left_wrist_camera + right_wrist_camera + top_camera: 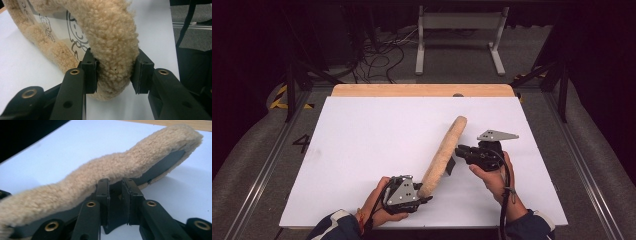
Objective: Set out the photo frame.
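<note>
You worked at a table whose top was covered by a white sheet [362,150], smooth and matte, reaching almost to every edge. At twelve o'clock a strip of bare light wood [422,90] showed beyond the sheet, and a small dark spot [458,95] sat on that strip, toward one o'clock, too small to identify. The tan fleece cover [443,152] slanted over the sheet from six o'clock toward one o'clock; whether its far end rested on the sheet could not be told.
</note>
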